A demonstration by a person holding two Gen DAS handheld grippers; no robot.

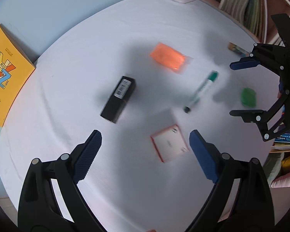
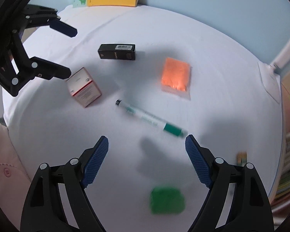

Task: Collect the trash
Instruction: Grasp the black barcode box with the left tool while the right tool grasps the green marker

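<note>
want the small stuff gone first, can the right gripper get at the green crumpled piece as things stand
Probably yes. The right gripper is open and empty, and the green crumpled piece lies alone on the white cloth just below its fingers; the marker lies farther out.

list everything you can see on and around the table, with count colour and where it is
black box: 1, black with a barcode label, far side of the table lying flat
white box: 1, white with red edging, near the left tongs
orange packet: 1, orange in clear wrap, middle of the table
marker: 1, white barrel with green cap, lying centre, cap end toward the right tongs
green lump: 1, green, blurred, just ahead of the right tongs
small item: 1, yellowish, blurred, table edge by the bookshelf
yellow book: 1, yellow cover, at the table's edge by the blue wall
white cloth: 1, covers the table
left tongs: 1, black with blue pads, open
right tongs: 1, black with blue pads, open
</note>
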